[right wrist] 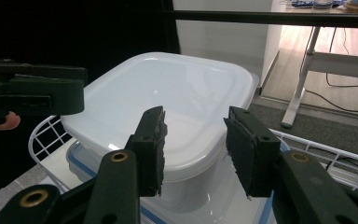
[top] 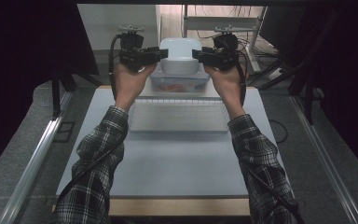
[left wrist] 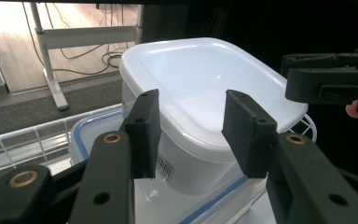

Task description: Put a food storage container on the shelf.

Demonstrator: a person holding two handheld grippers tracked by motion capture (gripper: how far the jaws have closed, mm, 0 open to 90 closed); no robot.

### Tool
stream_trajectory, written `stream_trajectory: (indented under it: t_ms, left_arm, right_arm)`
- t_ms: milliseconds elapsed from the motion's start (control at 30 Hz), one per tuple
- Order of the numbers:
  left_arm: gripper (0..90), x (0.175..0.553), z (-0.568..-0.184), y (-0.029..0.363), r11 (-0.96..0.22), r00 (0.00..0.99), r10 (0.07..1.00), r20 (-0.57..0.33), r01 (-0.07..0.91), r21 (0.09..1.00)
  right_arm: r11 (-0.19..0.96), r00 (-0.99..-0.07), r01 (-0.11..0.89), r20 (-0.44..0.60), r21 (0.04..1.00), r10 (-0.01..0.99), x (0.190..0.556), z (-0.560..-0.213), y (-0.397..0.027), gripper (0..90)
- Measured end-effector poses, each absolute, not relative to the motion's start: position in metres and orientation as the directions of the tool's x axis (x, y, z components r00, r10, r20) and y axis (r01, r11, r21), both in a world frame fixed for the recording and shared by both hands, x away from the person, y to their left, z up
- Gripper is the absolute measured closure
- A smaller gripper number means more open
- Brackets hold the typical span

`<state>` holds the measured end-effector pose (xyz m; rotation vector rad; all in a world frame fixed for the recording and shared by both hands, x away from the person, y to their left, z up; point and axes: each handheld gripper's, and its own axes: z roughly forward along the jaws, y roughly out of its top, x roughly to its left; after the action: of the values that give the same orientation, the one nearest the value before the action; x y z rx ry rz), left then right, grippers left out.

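While both hand-held grippers, left hand-held gripper [top: 161, 54] and right hand-held gripper [top: 199, 55], hang spread and empty, the white tub [top: 180, 56] sits ungrasped on a blue-rimmed box [top: 179, 84] at the worktop's [top: 177, 158] far end; seemingly everything remains.

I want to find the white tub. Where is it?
In the high view the white tub sits at the table's far edge, stacked on a blue-rimmed container, between the left gripper and right gripper.

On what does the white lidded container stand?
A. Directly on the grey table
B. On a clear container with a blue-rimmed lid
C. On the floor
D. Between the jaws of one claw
B: the white container stands on the blue-rimmed lid of a clear container.
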<state>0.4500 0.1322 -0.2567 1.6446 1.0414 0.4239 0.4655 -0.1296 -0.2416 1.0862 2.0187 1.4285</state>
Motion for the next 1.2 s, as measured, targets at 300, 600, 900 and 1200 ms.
stream_trajectory:
  t_ms: [300,600,900,1200]
  left_arm:
    - [54.3,0.445,-0.256,0.132,-0.021,0.557,0.801,-0.22,0.394,0.919]
    - [40.3,0.43,-0.259,0.136,-0.064,0.597,0.779,-0.191,0.379,0.923]
    - [26.1,0.413,-0.273,0.139,-0.093,0.617,0.764,-0.188,0.394,0.914]
    - [16.6,0.401,-0.295,0.136,-0.138,0.647,0.744,-0.168,0.395,0.908]
  right_arm:
    - [0.16,-0.604,0.335,0.082,0.929,0.793,0.461,-0.241,-0.131,53.2]
    - [0.166,-0.666,0.32,0.097,0.933,0.739,0.451,-0.245,-0.141,34.7]
    - [0.18,-0.702,0.305,0.093,0.935,0.706,0.437,-0.257,-0.154,21.4]
    - [0.217,-0.728,0.285,0.064,0.934,0.682,0.425,-0.275,-0.162,13.7]
